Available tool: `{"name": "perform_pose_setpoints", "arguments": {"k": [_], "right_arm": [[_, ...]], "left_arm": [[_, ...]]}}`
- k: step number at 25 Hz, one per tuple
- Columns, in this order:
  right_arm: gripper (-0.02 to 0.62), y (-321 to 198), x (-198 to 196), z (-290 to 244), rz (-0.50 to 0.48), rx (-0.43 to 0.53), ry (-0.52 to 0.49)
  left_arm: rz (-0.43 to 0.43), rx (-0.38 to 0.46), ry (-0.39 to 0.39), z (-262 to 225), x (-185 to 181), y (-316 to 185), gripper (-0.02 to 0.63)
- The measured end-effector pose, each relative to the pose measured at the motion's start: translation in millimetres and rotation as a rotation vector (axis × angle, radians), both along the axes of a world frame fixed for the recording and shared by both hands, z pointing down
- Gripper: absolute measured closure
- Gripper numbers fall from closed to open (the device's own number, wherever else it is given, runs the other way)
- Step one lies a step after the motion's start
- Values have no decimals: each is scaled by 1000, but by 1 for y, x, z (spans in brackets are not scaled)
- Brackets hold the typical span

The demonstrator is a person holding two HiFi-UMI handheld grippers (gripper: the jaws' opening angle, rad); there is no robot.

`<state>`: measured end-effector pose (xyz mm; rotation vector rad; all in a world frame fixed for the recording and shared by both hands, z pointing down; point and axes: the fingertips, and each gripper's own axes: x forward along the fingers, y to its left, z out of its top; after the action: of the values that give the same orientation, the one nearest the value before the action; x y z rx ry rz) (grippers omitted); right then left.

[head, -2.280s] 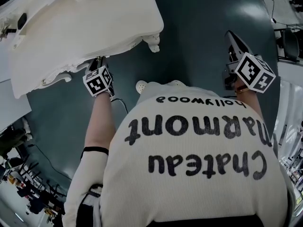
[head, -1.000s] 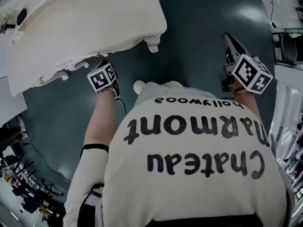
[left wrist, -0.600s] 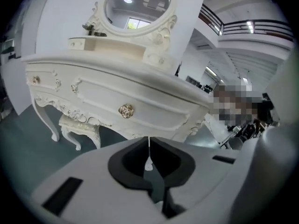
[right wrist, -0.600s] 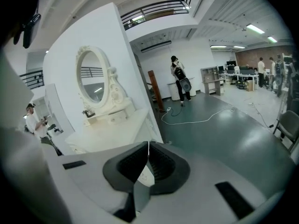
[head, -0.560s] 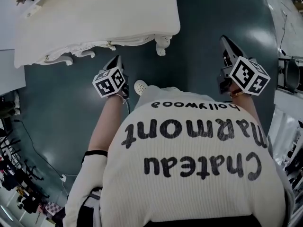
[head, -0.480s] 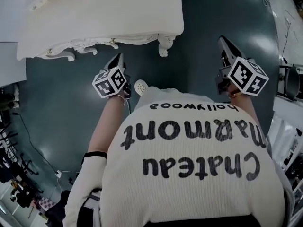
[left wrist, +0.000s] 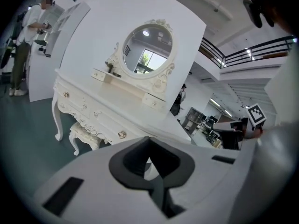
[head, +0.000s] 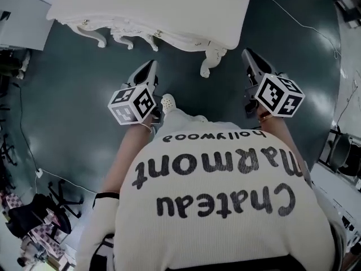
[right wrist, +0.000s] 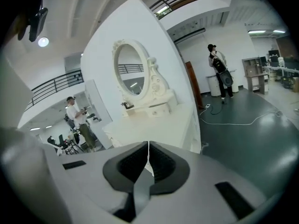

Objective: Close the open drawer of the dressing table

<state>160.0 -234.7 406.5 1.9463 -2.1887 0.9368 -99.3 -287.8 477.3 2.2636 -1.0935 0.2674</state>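
Dark floor (left wrist: 28, 141) bears dressing table (left wrist: 91, 107), stool (left wrist: 86, 133) tucked beneath it.

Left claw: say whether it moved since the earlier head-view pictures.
Yes. The left claw drew back from the front edge of the white carved dressing table, toward the person; its jaws have just closed, empty.

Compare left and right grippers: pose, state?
Left gripper faces the dressing table's drawer front; right gripper sits off its corner, beside the leg. Left gripper's view shows that front; right gripper's shows the table's end and top. Shared: both jaws shut, empty, clear of the table; left's just closed.
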Motion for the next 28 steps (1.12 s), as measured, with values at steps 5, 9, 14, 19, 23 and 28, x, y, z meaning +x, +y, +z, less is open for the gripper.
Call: {"name": "perform_pose_setpoints", "arguments": {"k": [5, 9, 14, 19, 23, 28], "right_arm": [[563, -5, -39, -13, -149, 42, -3], [563, -2, -57, -22, -222, 71, -3], [563, 3, -69, -21, -292, 79, -6], [563, 11, -75, -16, -348, 78, 5], [563, 16, -75, -15, -375, 81, 10], [563, 19, -78, -16, -396, 86, 10]], "left_arm": [[-102, 53, 22, -39, -18, 28, 597], [-131, 88, 41, -57, -25, 49, 597], [-196, 91, 53, -61, -32, 71, 597], [-245, 83, 52, -53, -33, 89, 597], [-264, 88, 43, -53, -34, 103, 597], [-295, 94, 42, -55, -39, 112, 597]]}}
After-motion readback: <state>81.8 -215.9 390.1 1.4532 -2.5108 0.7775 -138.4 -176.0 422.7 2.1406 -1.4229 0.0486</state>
